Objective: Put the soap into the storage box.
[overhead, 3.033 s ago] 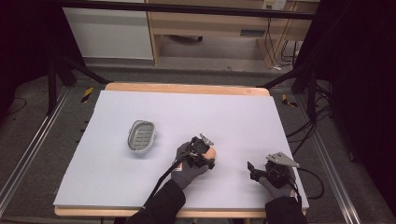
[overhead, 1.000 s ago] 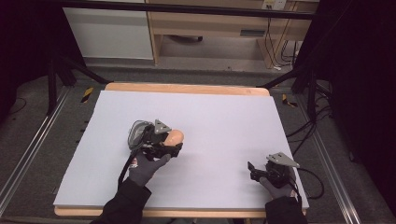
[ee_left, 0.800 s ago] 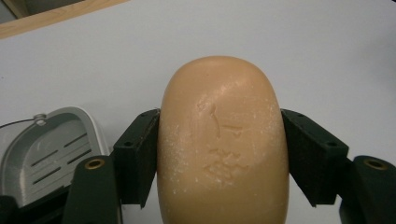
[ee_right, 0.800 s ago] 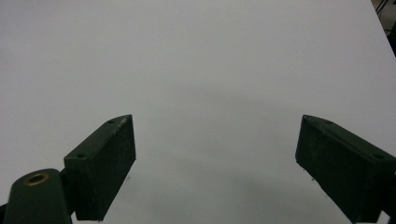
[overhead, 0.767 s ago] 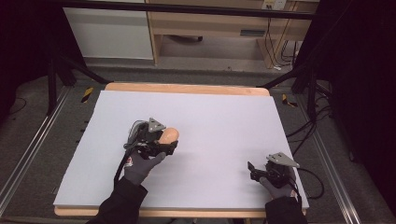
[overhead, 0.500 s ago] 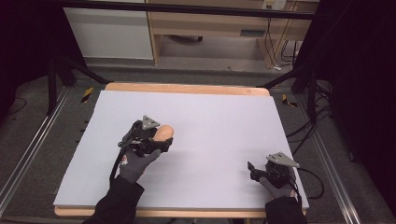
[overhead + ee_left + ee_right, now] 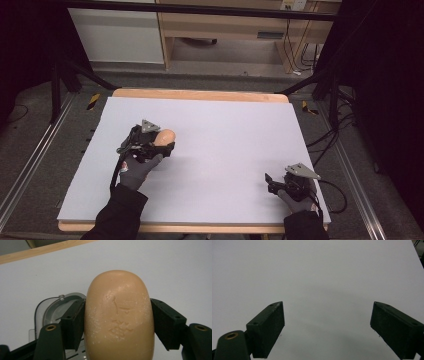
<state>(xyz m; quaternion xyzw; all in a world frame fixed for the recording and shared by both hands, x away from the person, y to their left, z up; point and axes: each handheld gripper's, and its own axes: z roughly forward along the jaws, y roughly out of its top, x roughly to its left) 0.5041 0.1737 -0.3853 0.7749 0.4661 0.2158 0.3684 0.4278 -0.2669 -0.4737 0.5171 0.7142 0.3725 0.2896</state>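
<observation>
A tan oval bar of soap (image 7: 166,134) is clamped between the jaws of my left gripper (image 7: 159,143), left of the table's middle. In the left gripper view the soap (image 7: 118,322) stands tall between the two black pads (image 7: 75,322), with my left gripper (image 7: 117,315) shut on it. Just below and behind it lies a grey metal soap dish (image 7: 51,311), partly hidden by the jaw. Near the front right, my right gripper (image 7: 270,183) rests low over the table. Its jaws stand wide apart in the right gripper view (image 7: 327,327), with nothing between them.
A white sheet (image 7: 225,135) covers the wooden table, whose bare edge (image 7: 200,94) shows at the back. Dark stands and cables (image 7: 325,145) sit off the table's right side. Shelving (image 7: 225,25) stands behind the table.
My left gripper has carried the soap from the table's middle leftwards, and it now hangs over the soap dish. The right gripper has stayed still.
</observation>
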